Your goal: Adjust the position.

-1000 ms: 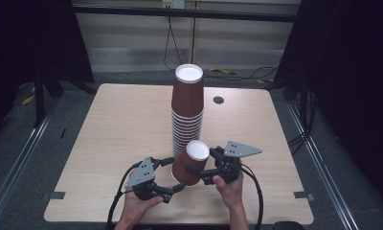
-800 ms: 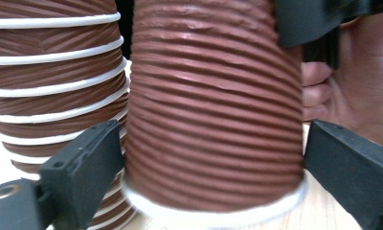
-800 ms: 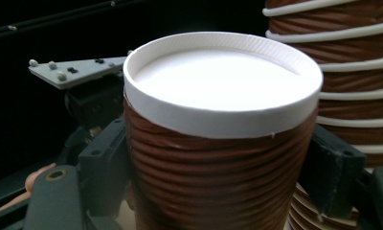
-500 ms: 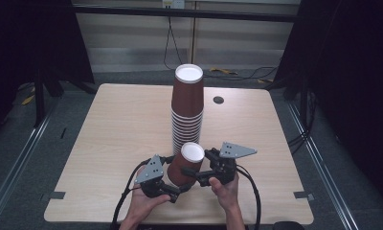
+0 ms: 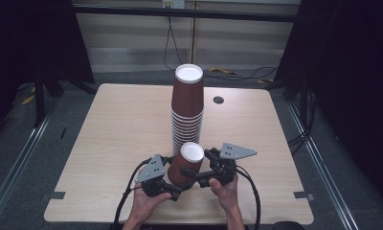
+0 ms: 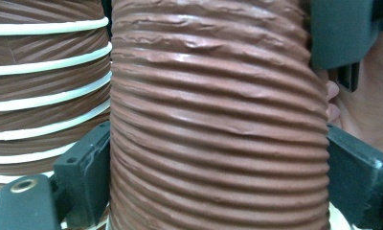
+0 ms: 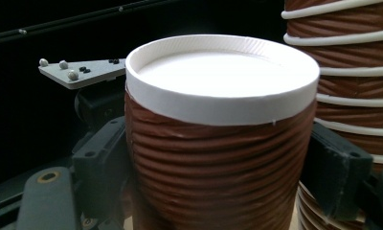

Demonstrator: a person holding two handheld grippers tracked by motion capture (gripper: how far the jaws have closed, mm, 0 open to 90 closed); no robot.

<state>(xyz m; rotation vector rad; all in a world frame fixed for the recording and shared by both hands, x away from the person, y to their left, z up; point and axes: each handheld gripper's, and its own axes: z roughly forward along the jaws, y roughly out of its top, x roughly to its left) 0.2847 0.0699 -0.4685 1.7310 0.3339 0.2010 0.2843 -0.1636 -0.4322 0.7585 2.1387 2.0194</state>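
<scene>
A single brown ribbed paper cup [image 5: 187, 165], upside down with its white base on top, stands tilted near the table's front, just ahead of a tall stack of the same cups [image 5: 187, 110]. My left gripper [image 5: 175, 179] has its jaws pressing on both sides of the cup's wrinkled body [image 6: 218, 124]; they have just been closing. My right gripper [image 5: 199, 172] touches the same cup [image 7: 218, 158] on both sides just below its white base; its jaws have just been opening. The stack shows behind the cup in both gripper views [image 6: 46, 86] [image 7: 352, 81].
The light wooden table [image 5: 108, 129] has a small black round hole [image 5: 218, 99] at the back right. Dark floor and rails surround the table. The left gripper's grey plate [image 7: 84, 72] shows behind the cup in the right gripper view.
The left gripper has shifted a little to the right, closer in on the cup. The cup has come slightly toward the front edge. The right hand has stayed put.
</scene>
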